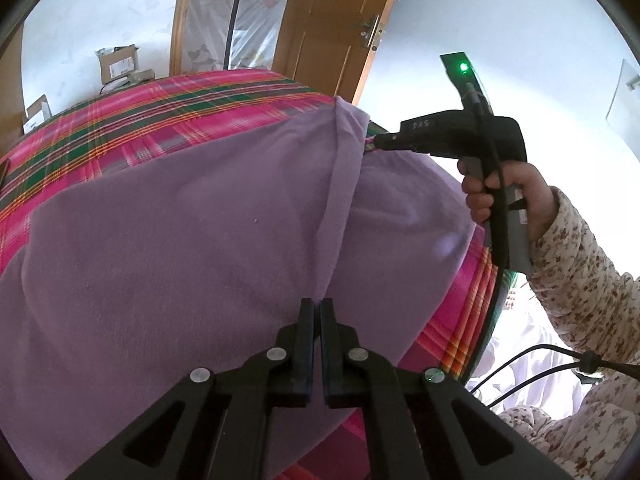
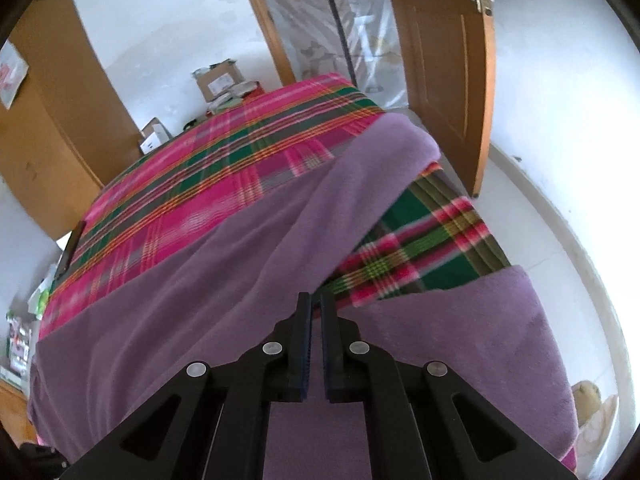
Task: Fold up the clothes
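One purple garment lies on one plaid cover. Two tools are in view — the left tool and the right tool. Behind: one wooden door, one wardrobe, about three cardboard boxes.

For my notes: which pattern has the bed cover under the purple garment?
Pink-green plaid bed cover; right wrist view.

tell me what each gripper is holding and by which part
Both hold the purple garment. The left gripper pinches the near end of a raised fold ridge; the right gripper grips the far end of that ridge, near the plaid cover's edge.
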